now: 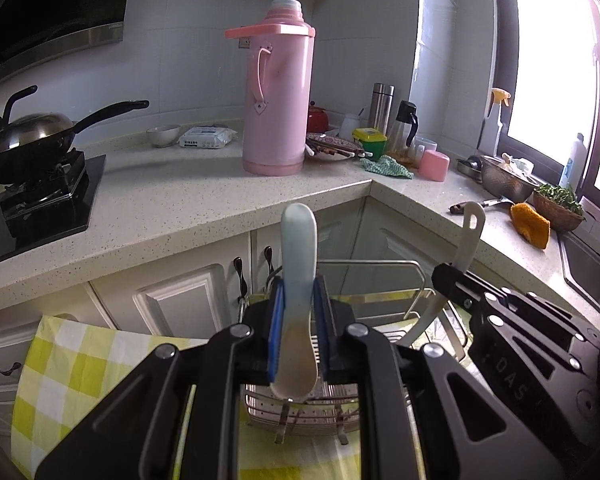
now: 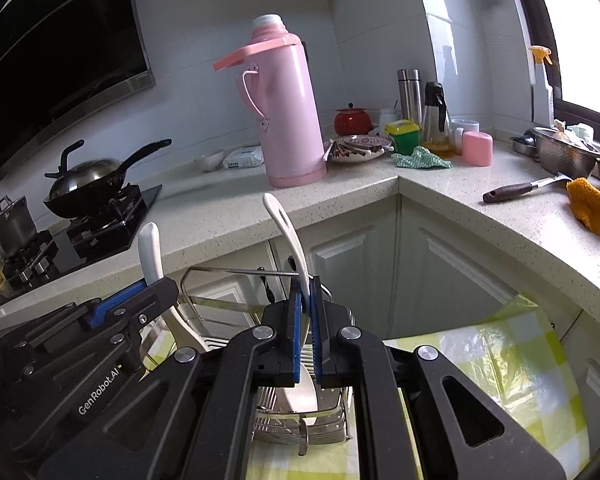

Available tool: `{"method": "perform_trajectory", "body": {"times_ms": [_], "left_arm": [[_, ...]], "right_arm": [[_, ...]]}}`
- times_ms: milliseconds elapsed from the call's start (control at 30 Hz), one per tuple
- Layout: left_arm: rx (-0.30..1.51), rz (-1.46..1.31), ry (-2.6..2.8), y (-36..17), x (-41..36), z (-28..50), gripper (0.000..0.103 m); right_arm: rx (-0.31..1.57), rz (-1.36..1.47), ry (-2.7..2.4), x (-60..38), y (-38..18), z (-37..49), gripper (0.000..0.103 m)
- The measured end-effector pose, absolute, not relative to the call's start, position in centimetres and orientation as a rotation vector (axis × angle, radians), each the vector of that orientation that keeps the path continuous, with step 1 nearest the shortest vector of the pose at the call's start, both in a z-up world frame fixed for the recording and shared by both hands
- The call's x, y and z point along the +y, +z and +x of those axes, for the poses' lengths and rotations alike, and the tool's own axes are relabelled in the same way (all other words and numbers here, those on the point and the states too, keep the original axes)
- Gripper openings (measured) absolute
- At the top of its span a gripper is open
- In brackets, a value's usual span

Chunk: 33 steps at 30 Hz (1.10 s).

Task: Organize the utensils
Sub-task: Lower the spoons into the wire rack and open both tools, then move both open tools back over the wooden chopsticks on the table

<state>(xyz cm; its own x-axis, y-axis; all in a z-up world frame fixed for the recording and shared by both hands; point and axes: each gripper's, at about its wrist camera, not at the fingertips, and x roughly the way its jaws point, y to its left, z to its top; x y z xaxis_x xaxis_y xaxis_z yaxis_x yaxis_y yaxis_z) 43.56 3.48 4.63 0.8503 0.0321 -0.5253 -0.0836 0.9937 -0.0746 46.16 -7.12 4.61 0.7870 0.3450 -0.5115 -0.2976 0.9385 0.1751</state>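
My left gripper is shut on a pale blue-white spoon, handle pointing up, bowl end low over a metal utensil rack. My right gripper is shut on a white spoon with a hole in its handle; its bowl hangs just above the same rack. Each gripper shows in the other view: the right gripper at the right with the white spoon, the left gripper at the left with the pale spoon. The rack stands on a yellow checked cloth.
Behind is an L-shaped speckled counter with a pink thermos, a wok on a stove, bottles, a pink cup and a plate of chopsticks. A knife, an orange cloth and a metal colander lie at right. White cabinet doors stand below.
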Motion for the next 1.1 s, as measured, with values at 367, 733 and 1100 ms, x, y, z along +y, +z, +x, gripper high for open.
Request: {"method": "perform_trajectory", "body": {"times_ms": [367, 733, 1100], "left_arm": [[0.580, -0.122, 0.075, 3.1, 4.7, 42.7, 0.029], [0.509, -0.122, 0.105, 5.4, 5.2, 39.1, 0.066], [0.568, -0.111, 0.162, 4.1, 6.8, 31.4, 0.095]], "right_arm": [[0.612, 0.092, 0.363, -7.5, 3.1, 45.6, 0.039], [0.553, 0.118, 0.336, -9.3, 6.1, 42.9, 0.045], [0.608, 0.156, 0.334, -12.7, 6.0, 35.6, 0.045]]}}
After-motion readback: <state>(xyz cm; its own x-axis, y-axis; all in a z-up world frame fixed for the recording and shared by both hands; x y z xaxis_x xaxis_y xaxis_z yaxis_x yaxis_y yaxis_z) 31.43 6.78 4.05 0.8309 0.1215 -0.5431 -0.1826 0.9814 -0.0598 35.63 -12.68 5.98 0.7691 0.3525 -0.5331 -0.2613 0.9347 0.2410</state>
